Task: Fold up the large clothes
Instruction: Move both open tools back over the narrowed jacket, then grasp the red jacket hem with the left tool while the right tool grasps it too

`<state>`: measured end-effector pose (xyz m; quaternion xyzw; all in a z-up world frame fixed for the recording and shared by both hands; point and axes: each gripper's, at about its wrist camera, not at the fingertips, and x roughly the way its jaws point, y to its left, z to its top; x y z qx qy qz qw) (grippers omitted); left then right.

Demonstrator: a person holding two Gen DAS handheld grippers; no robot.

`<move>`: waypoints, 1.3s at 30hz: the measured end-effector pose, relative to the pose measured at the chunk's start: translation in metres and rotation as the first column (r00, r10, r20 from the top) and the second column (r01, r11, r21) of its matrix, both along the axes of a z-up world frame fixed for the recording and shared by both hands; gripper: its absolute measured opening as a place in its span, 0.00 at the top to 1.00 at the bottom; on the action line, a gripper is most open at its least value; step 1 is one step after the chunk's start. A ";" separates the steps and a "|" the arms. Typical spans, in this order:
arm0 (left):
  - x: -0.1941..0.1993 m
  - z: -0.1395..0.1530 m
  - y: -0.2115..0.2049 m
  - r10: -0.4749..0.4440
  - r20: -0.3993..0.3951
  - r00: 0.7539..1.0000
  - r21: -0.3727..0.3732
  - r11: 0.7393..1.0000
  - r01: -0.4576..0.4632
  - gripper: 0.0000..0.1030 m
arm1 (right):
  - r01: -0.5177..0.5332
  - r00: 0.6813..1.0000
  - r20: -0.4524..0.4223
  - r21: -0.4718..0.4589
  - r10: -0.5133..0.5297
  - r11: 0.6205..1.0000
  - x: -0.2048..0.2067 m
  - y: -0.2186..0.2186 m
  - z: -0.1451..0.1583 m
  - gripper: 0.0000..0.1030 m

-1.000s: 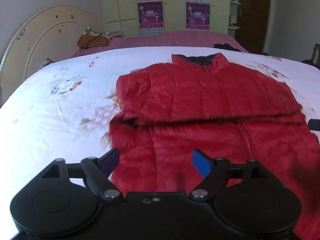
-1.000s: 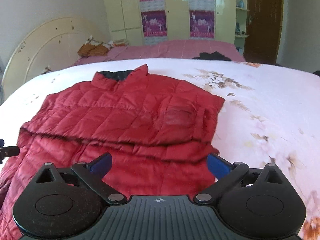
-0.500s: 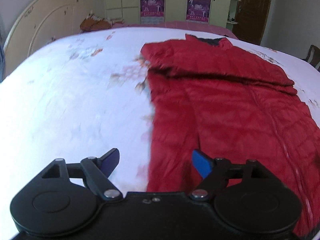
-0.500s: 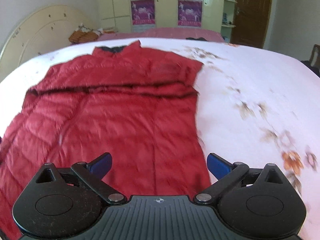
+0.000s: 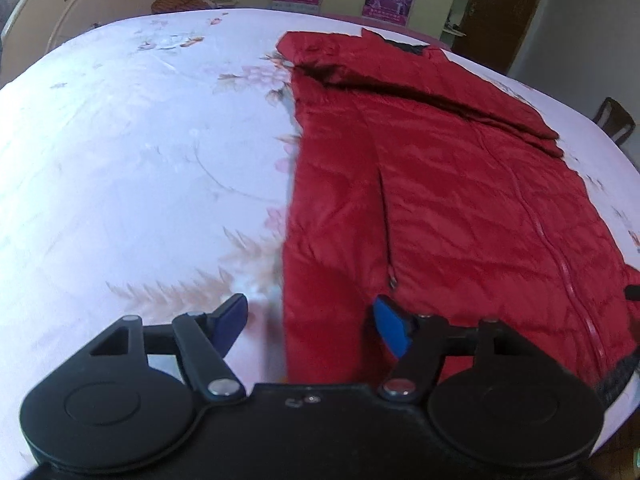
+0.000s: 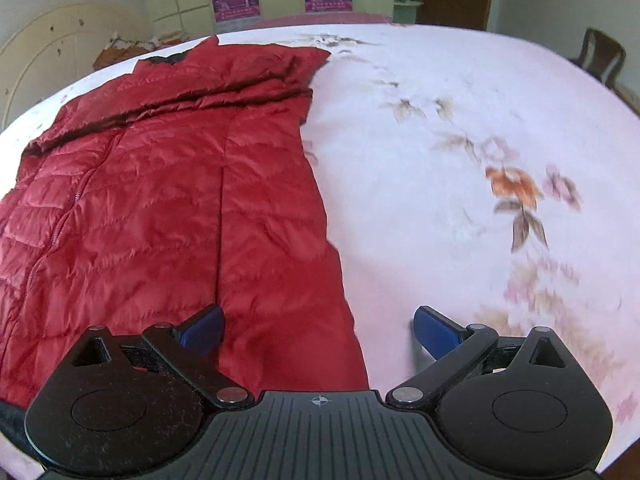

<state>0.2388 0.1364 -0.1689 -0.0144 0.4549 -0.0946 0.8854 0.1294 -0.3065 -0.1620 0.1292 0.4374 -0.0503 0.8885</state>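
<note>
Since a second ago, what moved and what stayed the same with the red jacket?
Both tools drew back toward the near hem of the red jacket. The left tool now straddles its left edge, jaws closing but not pressing yet; the right tool straddles its right edge, open. Nothing was taken hold of. The jacket stayed flat on the flowered sheet, sleeves folded across its top.

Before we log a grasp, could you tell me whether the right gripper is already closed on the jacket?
No, the right gripper stands open, its pads either side of the jacket's edge without pressing on it.

A red quilted jacket [image 5: 440, 208] lies on a white sheet [image 5: 120, 168] patterned with faded pink-brown flowers.
</note>
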 end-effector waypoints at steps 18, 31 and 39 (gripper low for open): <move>-0.019 0.014 -0.009 -0.069 -0.011 0.998 -0.149 0.987 0.067 0.92 | -0.123 0.992 0.043 0.136 0.118 0.983 -0.012 0.022 0.027 0.86; 0.034 0.086 -0.022 -0.026 0.216 0.976 -0.240 0.968 0.078 0.93 | -0.087 0.957 0.287 0.123 0.049 0.989 0.038 0.005 0.105 0.87; 0.117 0.113 -0.039 0.050 0.289 0.956 -0.244 0.970 0.023 0.93 | -0.052 0.933 0.360 0.131 0.001 0.990 0.127 -0.019 0.122 0.87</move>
